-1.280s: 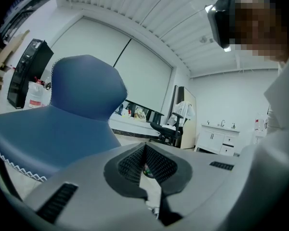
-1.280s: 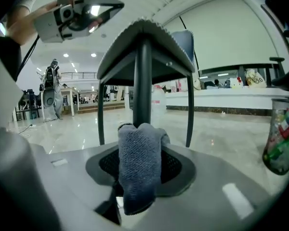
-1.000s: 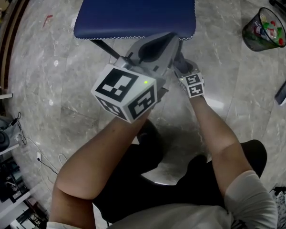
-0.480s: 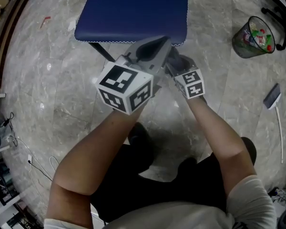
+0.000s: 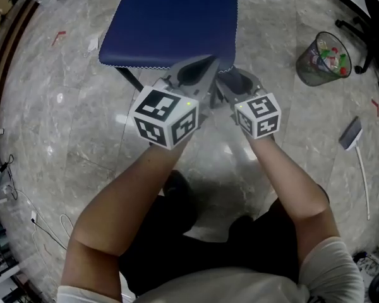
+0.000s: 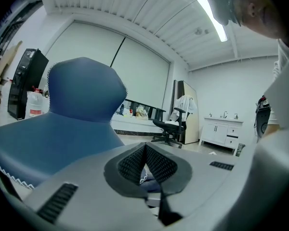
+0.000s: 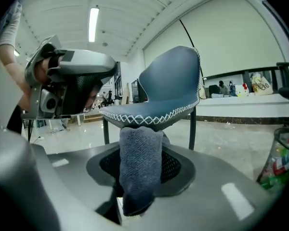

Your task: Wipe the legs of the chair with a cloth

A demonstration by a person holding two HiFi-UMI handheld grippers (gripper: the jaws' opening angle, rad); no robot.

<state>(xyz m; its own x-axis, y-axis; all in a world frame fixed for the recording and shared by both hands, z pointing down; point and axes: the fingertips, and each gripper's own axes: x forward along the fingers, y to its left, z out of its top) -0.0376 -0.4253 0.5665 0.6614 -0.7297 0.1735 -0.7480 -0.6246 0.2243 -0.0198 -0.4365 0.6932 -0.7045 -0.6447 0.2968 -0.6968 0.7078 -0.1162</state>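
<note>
The blue padded chair (image 5: 170, 17) stands just ahead of me, one dark leg (image 5: 129, 79) showing under the seat's front edge. My right gripper (image 5: 227, 76) is shut on a grey cloth (image 7: 138, 174), which hangs over its pads; the cloth is hidden in the head view. From the right gripper view the chair (image 7: 168, 88) is seen from low down, with thin dark legs (image 7: 192, 129) under the stitched seat edge. My left gripper (image 5: 207, 60) is beside it at the seat's front edge, held shut (image 6: 144, 154) with nothing clearly held. The seat and backrest (image 6: 82, 97) fill its view's left.
A wire waste bin (image 5: 322, 59) with rubbish stands on the marble floor at the right, and a dustpan with a long handle (image 5: 352, 133) lies beyond it. A black office chair (image 6: 171, 126) and a white cabinet (image 6: 224, 131) stand far behind. My legs are below the grippers.
Both grippers stay together at the seat's front edge. The right gripper has risen level with the left, and my head view has swung so the chair and bin sit further left.
</note>
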